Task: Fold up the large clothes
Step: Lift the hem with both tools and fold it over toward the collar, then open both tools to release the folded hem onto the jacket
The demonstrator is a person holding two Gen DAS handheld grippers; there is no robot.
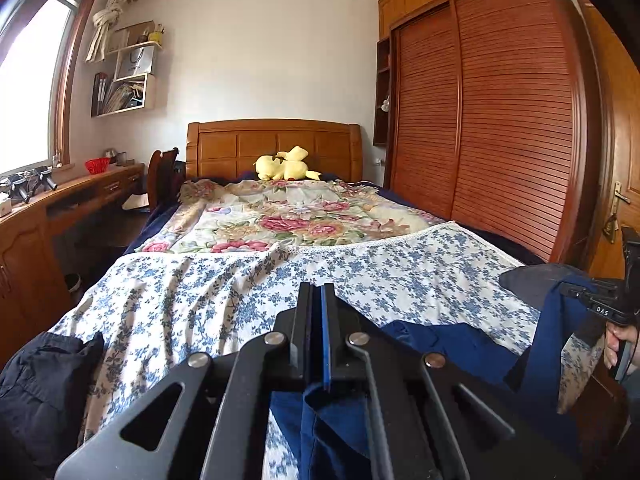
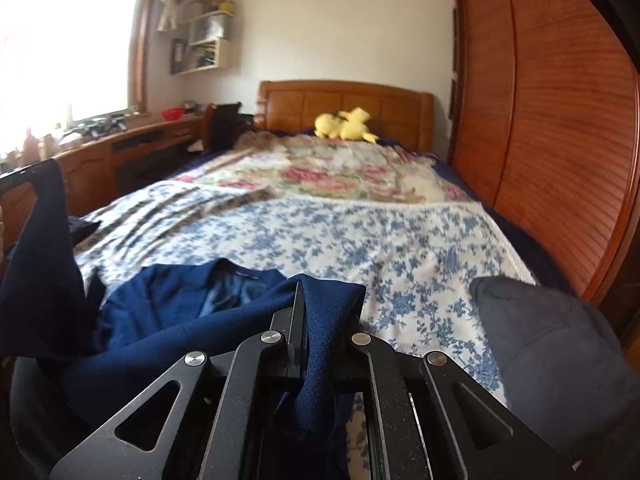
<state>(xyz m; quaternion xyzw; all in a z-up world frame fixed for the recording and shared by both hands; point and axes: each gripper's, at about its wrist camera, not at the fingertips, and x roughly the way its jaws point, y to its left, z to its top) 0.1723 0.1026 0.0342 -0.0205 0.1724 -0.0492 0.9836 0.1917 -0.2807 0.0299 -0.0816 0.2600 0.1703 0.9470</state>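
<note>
My left gripper [image 1: 318, 292] is clamped on a fold of the navy blue jacket [image 2: 188, 300]; in the left wrist view a thin blue edge of cloth runs between the two closed fingers and hangs below them. My right gripper [image 2: 320, 300] is also closed on the jacket, with a thick fold of navy cloth draped over and between its fingers. The rest of the jacket lies on the blue-flowered sheet [image 1: 360, 272] at the foot end of the bed, its collar and lining showing open just beyond the right gripper. One part of it is lifted off the sheet at the left edge of the right wrist view.

From the left wrist view I see my right gripper at the far right edge with a hand [image 1: 616, 344] on its handle. A dark grey garment [image 2: 560, 360] lies on the sheet's right corner, and a black garment [image 1: 44, 392] on its left corner. Beyond the sheet lies a rose-patterned blanket [image 1: 288, 220], and a yellow plush toy [image 1: 286, 166] sits against the wooden headboard [image 1: 272, 140].
</note>
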